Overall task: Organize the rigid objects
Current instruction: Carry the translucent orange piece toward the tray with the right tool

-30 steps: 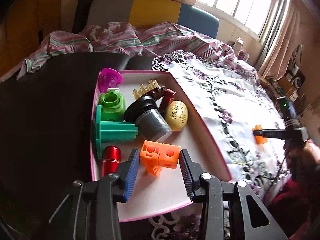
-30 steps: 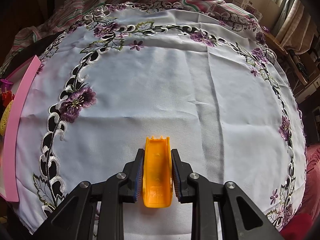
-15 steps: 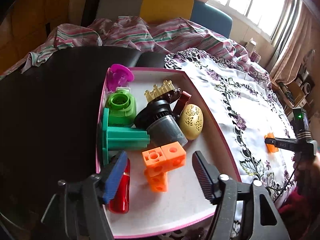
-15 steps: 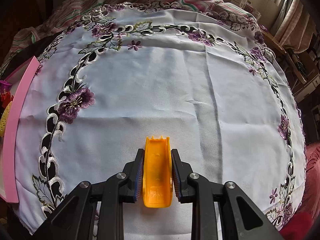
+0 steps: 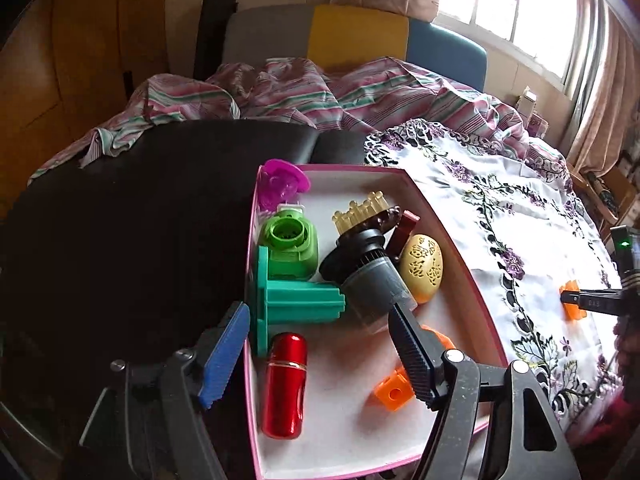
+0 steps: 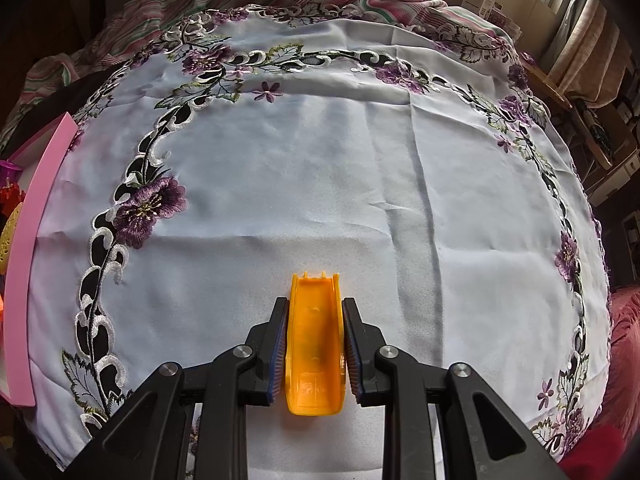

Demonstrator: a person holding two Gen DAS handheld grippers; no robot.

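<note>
Jaws wide apart on the left gripper (image 5: 320, 350), nothing between them, and it hangs above the near end of the pink tray (image 5: 456, 236). In the left wrist view the blue-padded finger sits out over the tray's left wall, the black ribbed one over the tray floor. Down in the tray: a red metallic cylinder (image 5: 285, 385) lying lengthwise near the left wall, and just beyond it a teal block (image 5: 298, 303) on its side. Behind that, a green round-topped piece (image 5: 289, 247), and a magenta flower-shaped piece (image 5: 280, 184) in the far corner. Centre of the tray, a grey cylinder with a black cap (image 5: 366, 280) tilts over, a cream egg (image 5: 423, 272) touching its right side. A comb-like yellow piece (image 5: 360, 210) lies behind them. An orange block (image 5: 394, 392) is partly hidden behind the black finger. Off to the right, on the embroidered tablecloth (image 5: 520, 220), the right gripper (image 5: 572, 304) shows at the edge with something orange at its tip.

Over to the right wrist view: the right gripper (image 6: 314, 344) is pinching an orange slide-shaped piece (image 6: 315, 336), both pads pressed against its long sides. The piece points straight ahead, low over the white cloth (image 6: 320, 168). The tray's pink wall (image 6: 36, 232) runs along the far left, well apart from the piece.
</note>
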